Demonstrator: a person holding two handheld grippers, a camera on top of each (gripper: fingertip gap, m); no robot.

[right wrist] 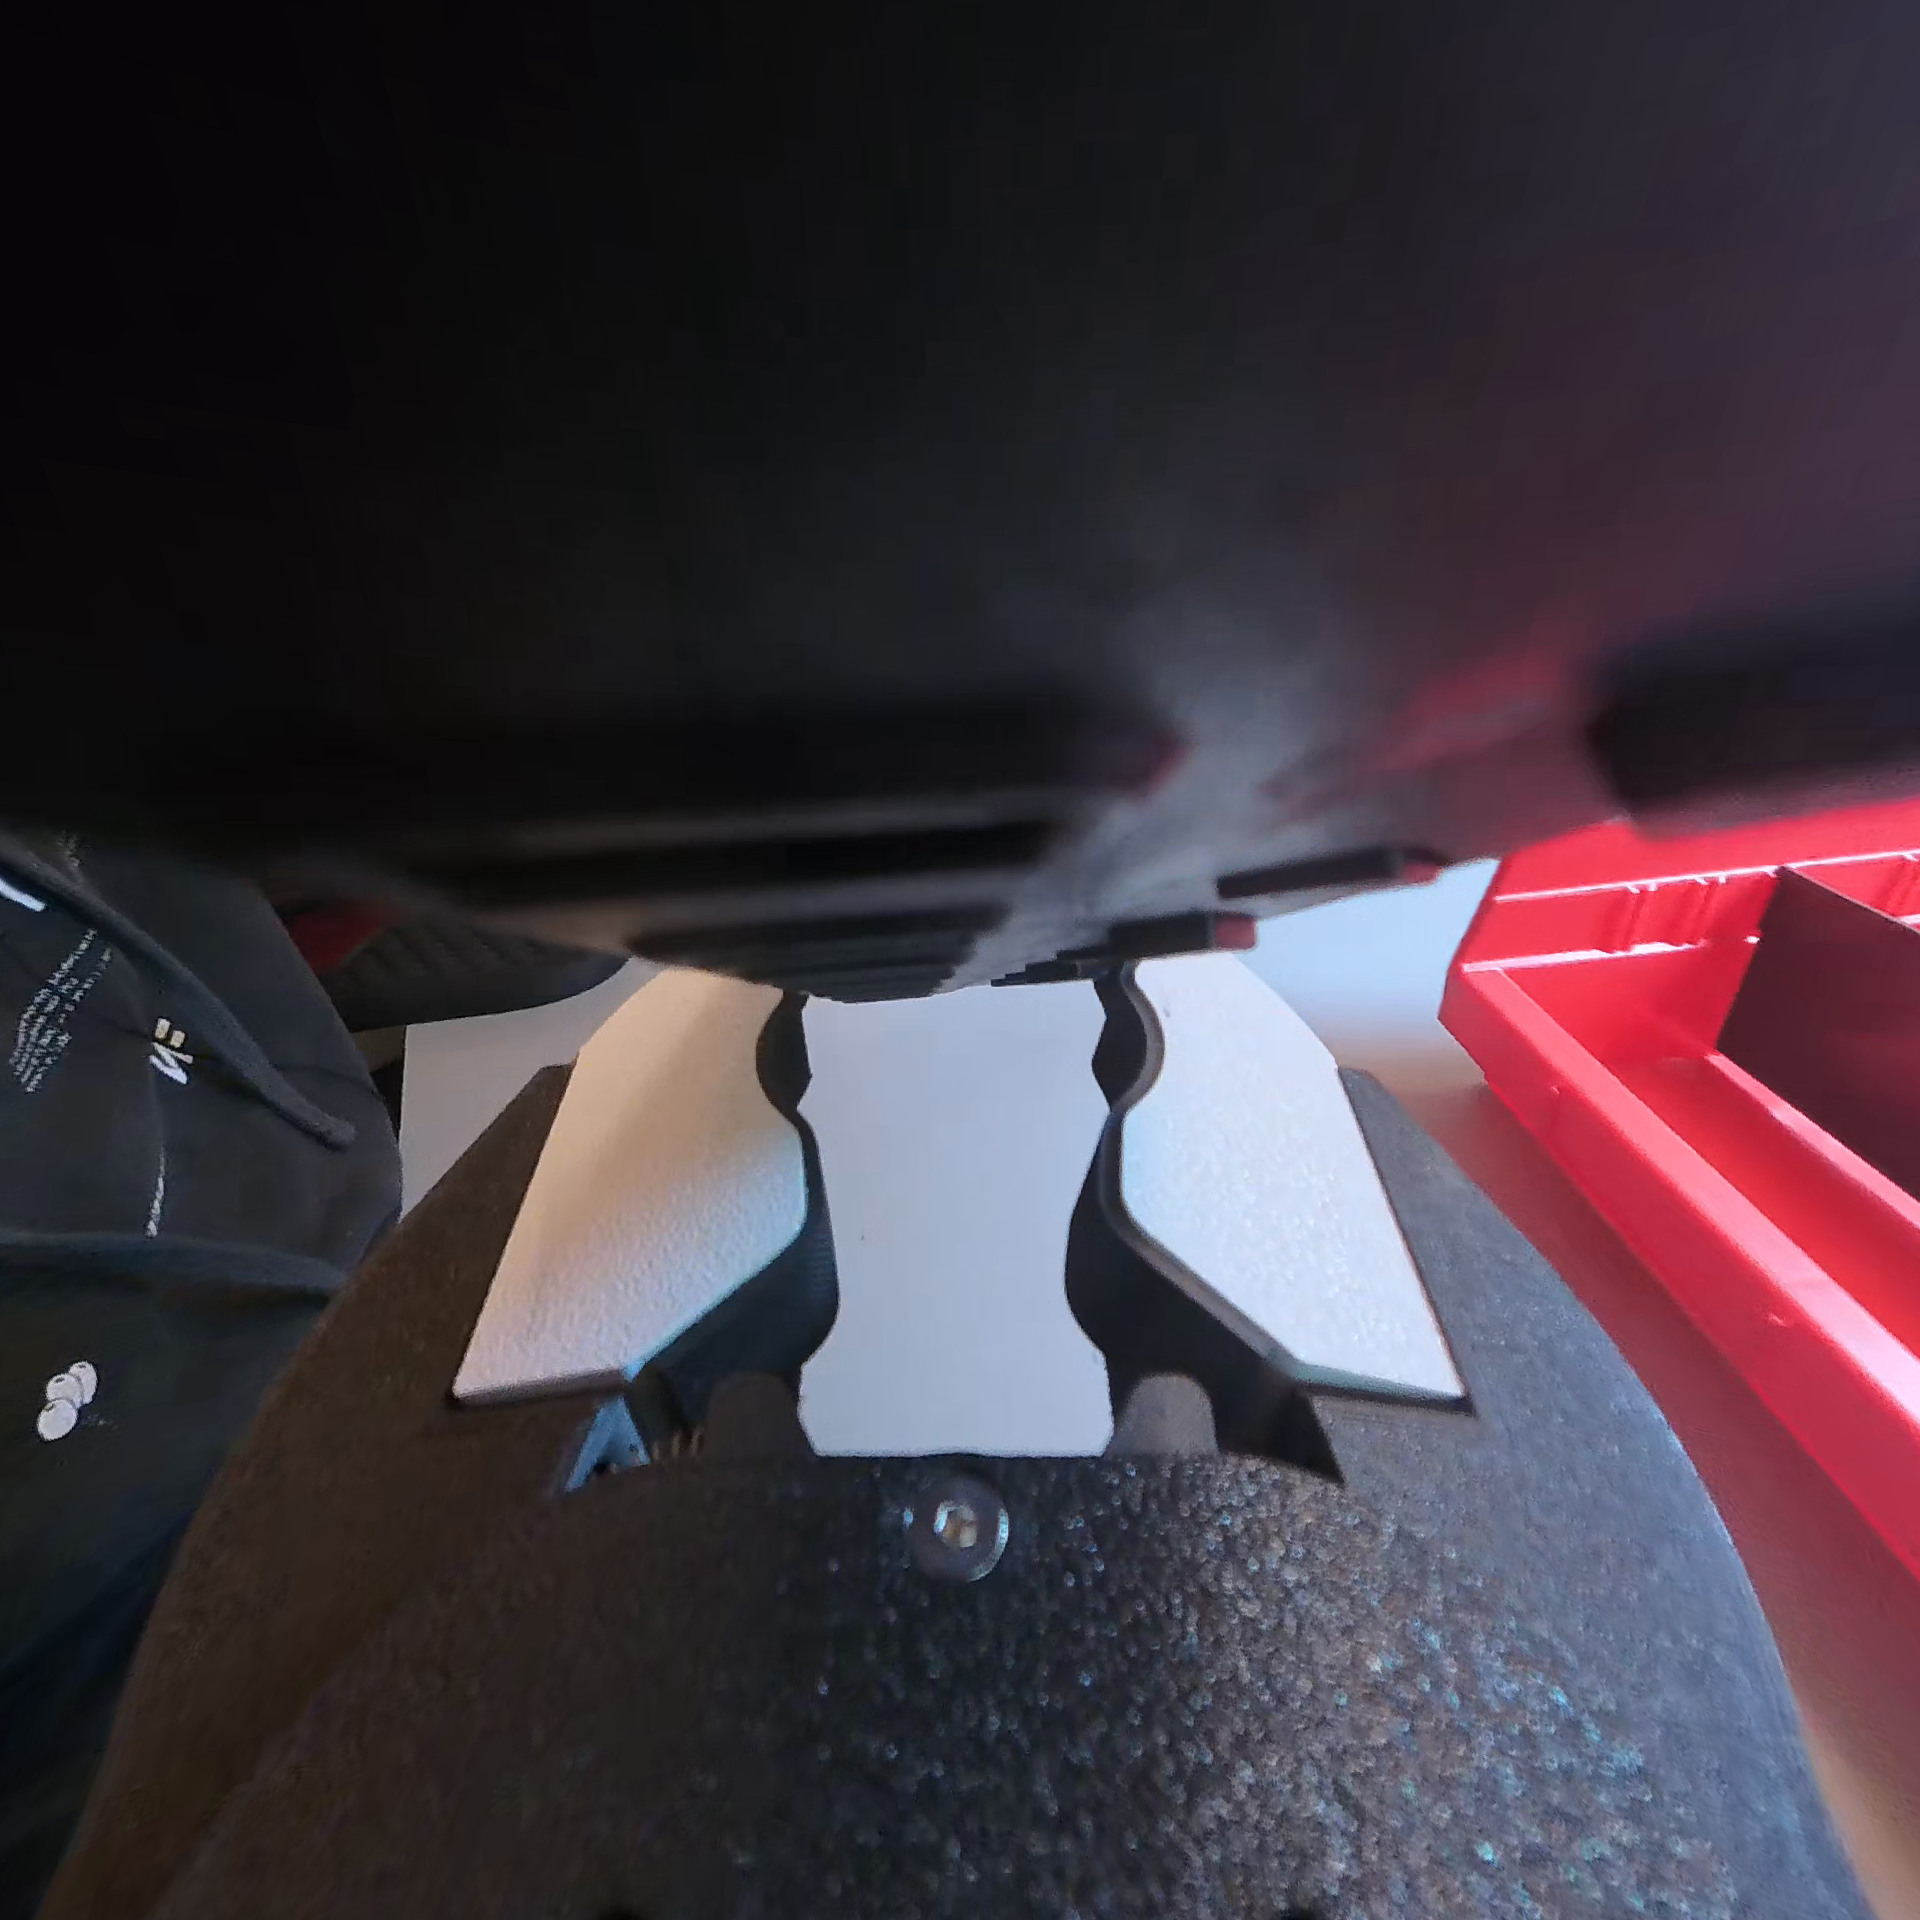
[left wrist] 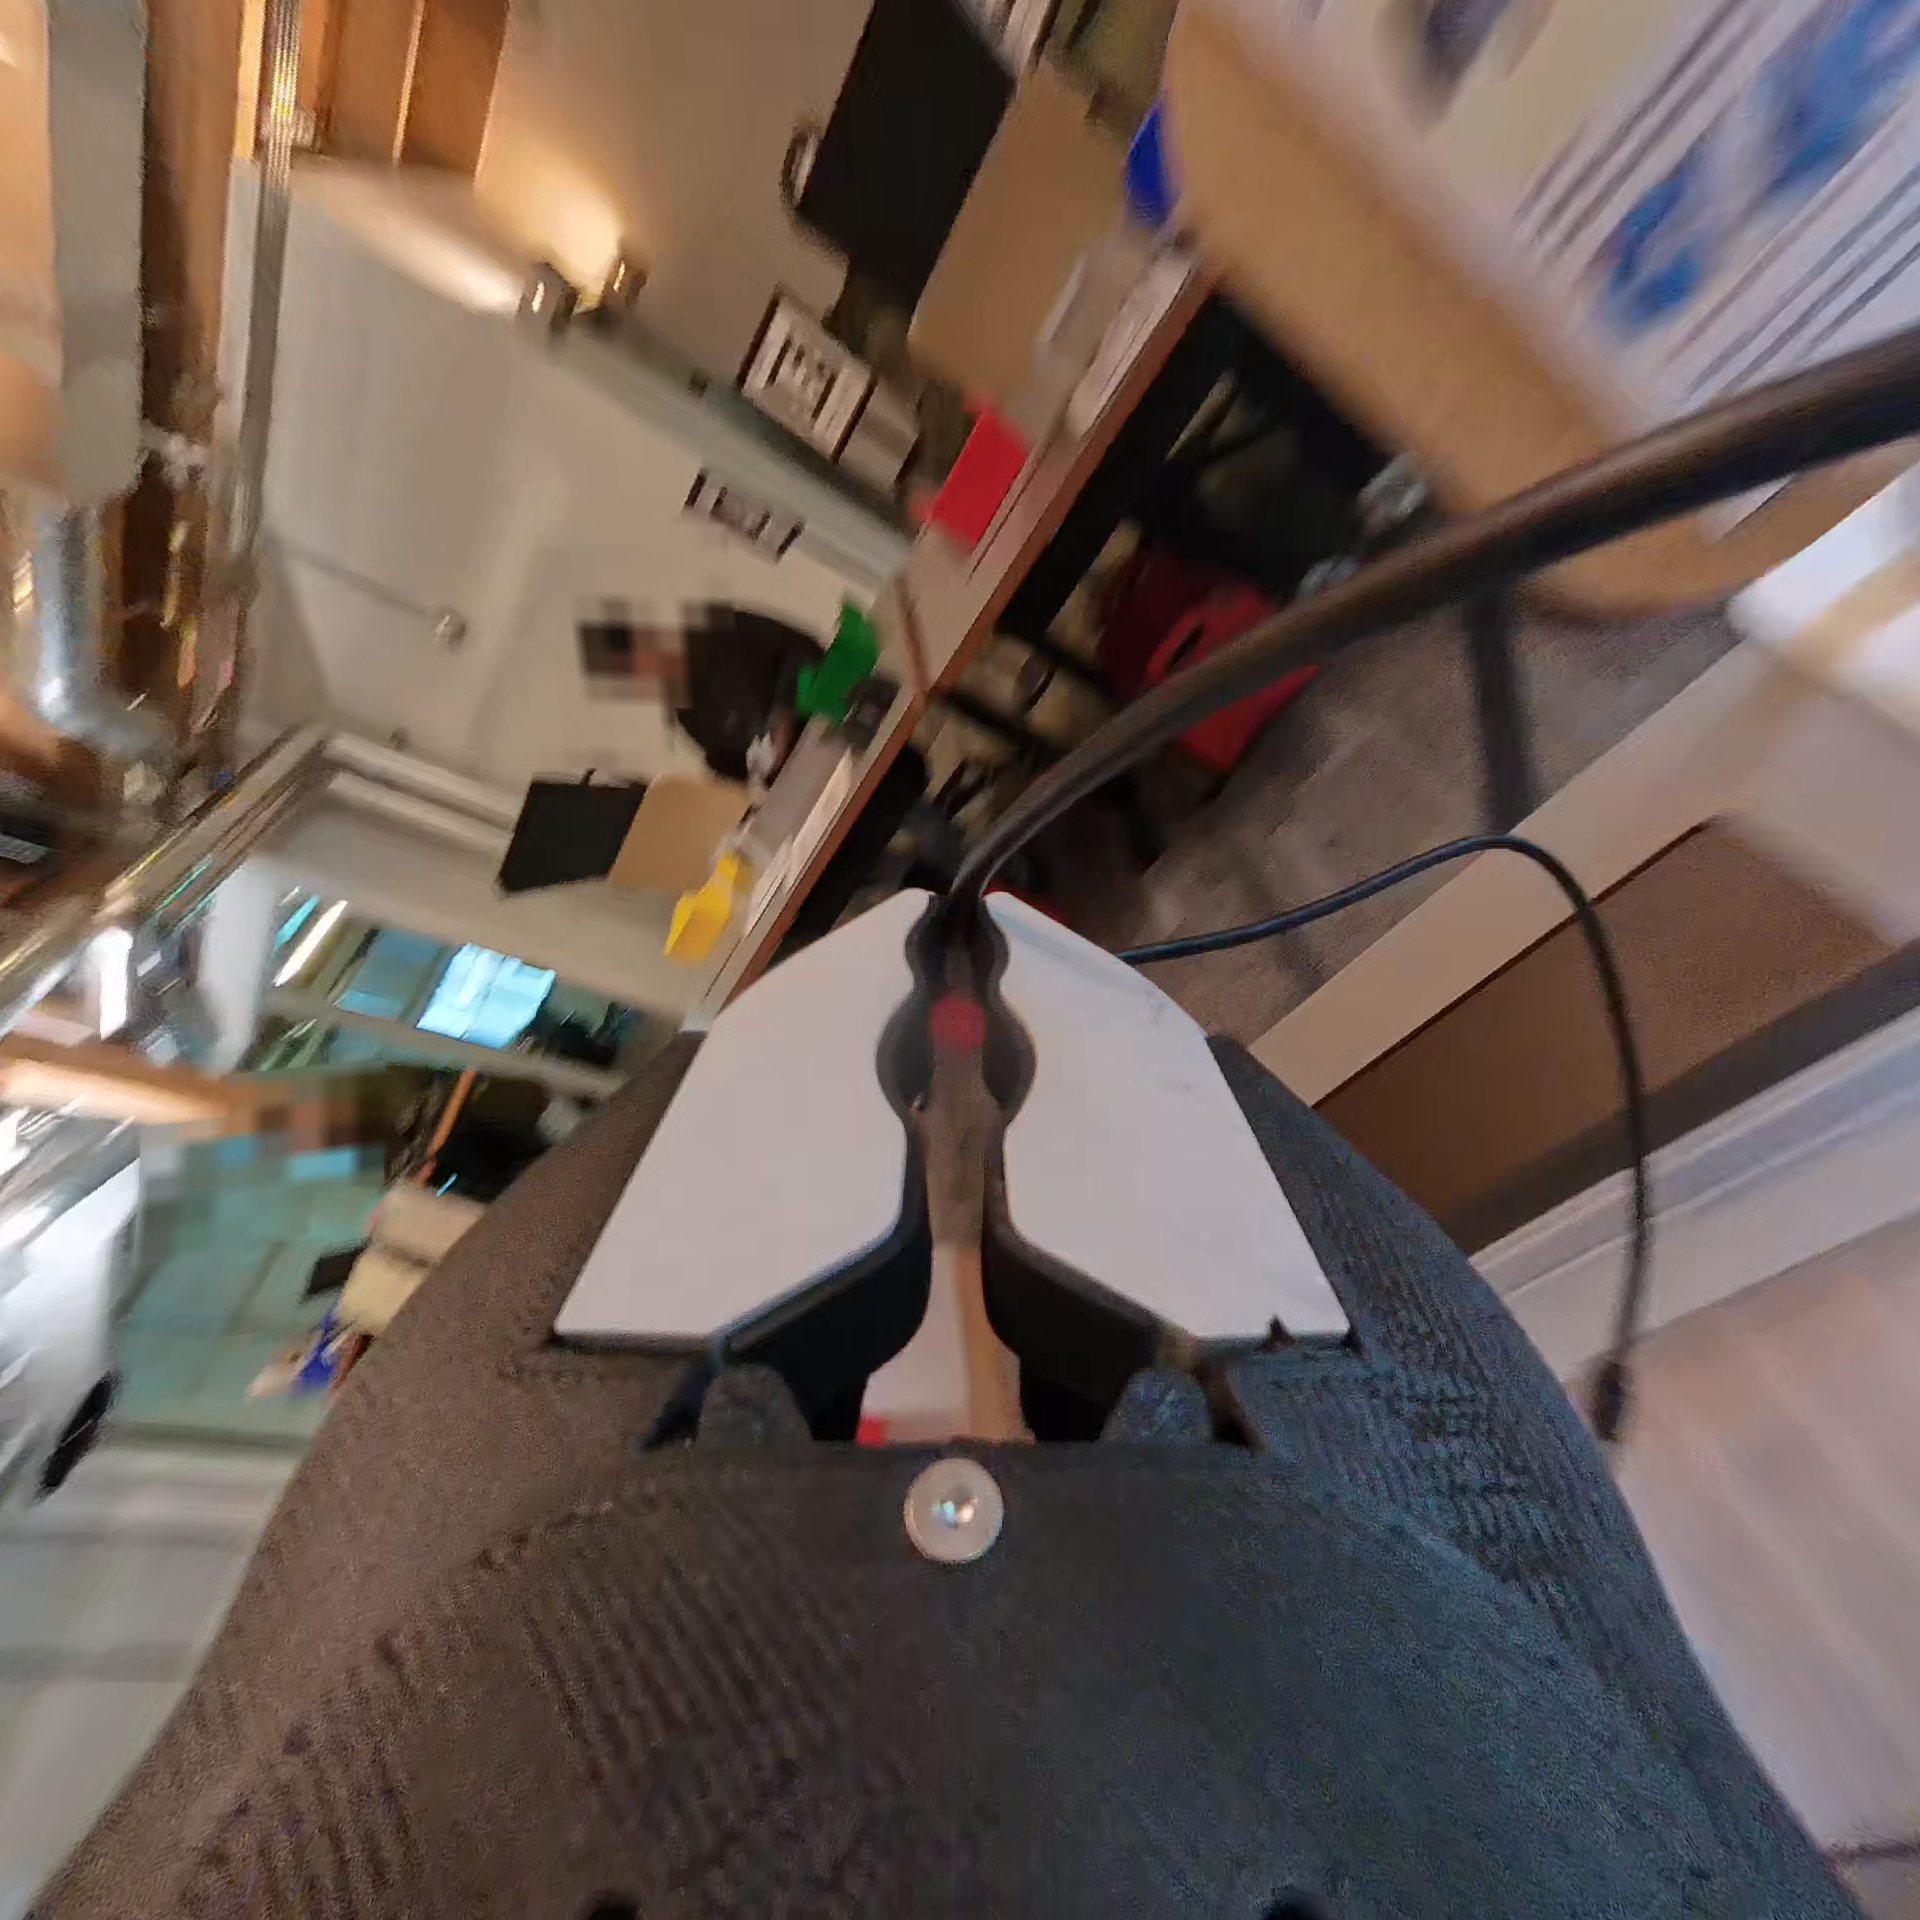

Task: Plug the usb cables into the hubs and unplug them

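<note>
- Small white print is seen on a black garment (right wrist: 135, 1091) at the left edge of the right wrist view; a white mark is also borne lower on the cloth. What it says is left untold, and no brand can be made out elsewhere.
- The left gripper (left wrist: 958, 920) is held tilted, so that the room behind is seen rolled on its side and blurred. Its jaws are clenched on a black usb cable (left wrist: 1299, 623), which is pinched at the fingertips.
- From the pinch the cable is carried up and away toward the upper right corner of the left wrist view. A red band (left wrist: 957, 1023) is seen in the narrow gap just behind the fingertips.
- A thinner black lead (left wrist: 1621, 1039) is looped at the right of that gripper, with a small plug (left wrist: 1608, 1392) hanging free at its end.
- The right gripper (right wrist: 951, 987) is held level and low over a white worktop (right wrist: 951, 1247), with its jaws spread wide and nothing between them.
- Its fingertips are set just under a blurred black body (right wrist: 831, 894); whether this is a hub cannot be told, nor whether it is touched.
- A red tray (right wrist: 1662, 1091) with a dark divider is stood at the right edge of the worktop.
</note>
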